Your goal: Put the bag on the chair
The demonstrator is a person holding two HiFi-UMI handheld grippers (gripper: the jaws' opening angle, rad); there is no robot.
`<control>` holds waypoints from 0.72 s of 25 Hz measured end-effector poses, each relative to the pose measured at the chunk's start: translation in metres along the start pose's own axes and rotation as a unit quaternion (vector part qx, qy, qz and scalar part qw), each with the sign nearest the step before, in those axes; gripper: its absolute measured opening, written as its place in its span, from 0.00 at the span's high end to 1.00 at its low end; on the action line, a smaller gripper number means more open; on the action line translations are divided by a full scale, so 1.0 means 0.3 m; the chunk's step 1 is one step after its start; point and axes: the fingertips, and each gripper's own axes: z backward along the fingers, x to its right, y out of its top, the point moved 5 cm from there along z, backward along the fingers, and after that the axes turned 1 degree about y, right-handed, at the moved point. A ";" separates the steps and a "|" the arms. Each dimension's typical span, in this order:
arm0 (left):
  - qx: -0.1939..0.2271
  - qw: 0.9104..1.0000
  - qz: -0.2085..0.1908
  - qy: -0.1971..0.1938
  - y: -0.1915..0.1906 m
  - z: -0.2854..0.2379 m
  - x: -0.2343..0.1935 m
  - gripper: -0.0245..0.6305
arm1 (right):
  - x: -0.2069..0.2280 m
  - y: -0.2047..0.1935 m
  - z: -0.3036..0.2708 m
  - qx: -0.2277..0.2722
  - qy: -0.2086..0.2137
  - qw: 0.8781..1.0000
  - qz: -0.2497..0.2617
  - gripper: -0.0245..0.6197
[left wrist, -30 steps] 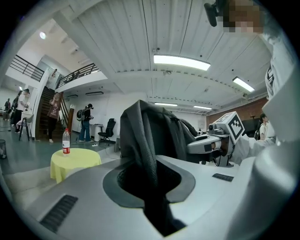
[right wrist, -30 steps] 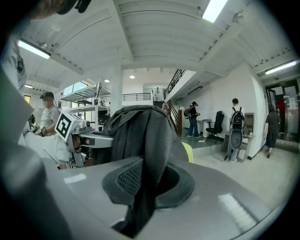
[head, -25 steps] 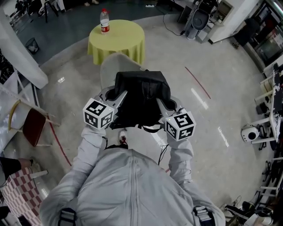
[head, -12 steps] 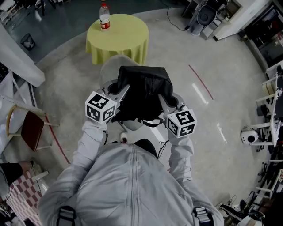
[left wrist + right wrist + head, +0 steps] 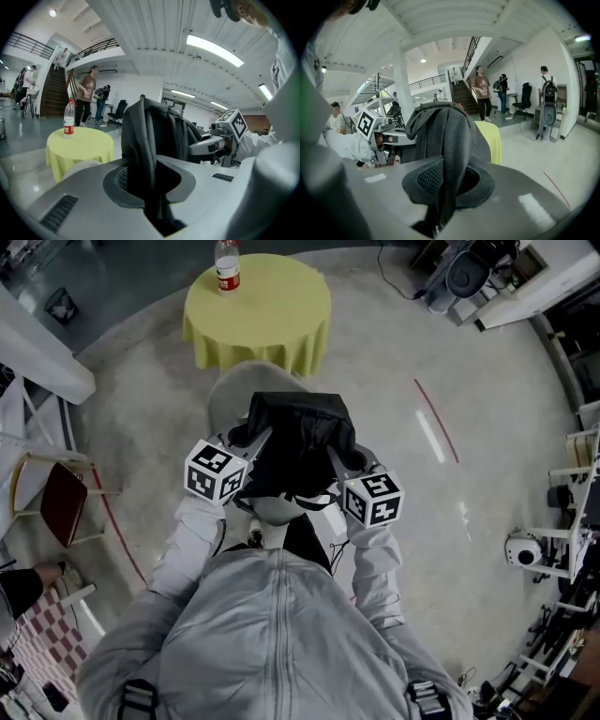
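Both grippers hold the bag [image 5: 298,439], one at each side, out in front of my chest.

Left gripper [image 5: 151,180]: jaws drawn close, clamped on a black mesh strap that rises out of the gap into the bag's body.

Right gripper [image 5: 443,185]: same state. Jaws pinched on a second mesh strap, with the fabric standing up between them.

Bag: black, soft, folded over at the top, slung between the two grippers. In the head view it lies over the near part of the chair [image 5: 242,390]. The chair is pale grey, and its rounded back shows past the bag's far left edge. I cannot tell whether the bag's underside touches the seat, because the bag itself covers that spot.

Surroundings:
- Round table [image 5: 258,306] under a yellow cloth, just beyond the chair.
- Bottle [image 5: 226,263] with a red label, upright near the table's far left edge.
- Second chair [image 5: 58,504] with a dark red seat, well off to my left.
- Thin red line [image 5: 437,421] on the pale floor to my right.
- Several people [image 5: 88,101] stand near a staircase [image 5: 51,93] in the background of the left gripper view.
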 end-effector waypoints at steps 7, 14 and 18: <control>-0.059 0.992 0.090 0.058 -0.140 -0.174 -0.157 0.89 | 0.157 -0.073 -0.251 -0.084 0.061 0.995 0.002 0.89; -0.106 0.980 0.138 0.097 -0.269 -0.322 -0.318 0.89 | 0.274 -0.171 -0.485 -0.146 0.103 0.984 -0.008 0.89; -0.129 0.973 0.157 0.106 -0.328 -0.386 -0.401 0.88 | 0.324 -0.218 -0.599 -0.170 0.115 0.979 -0.020 0.89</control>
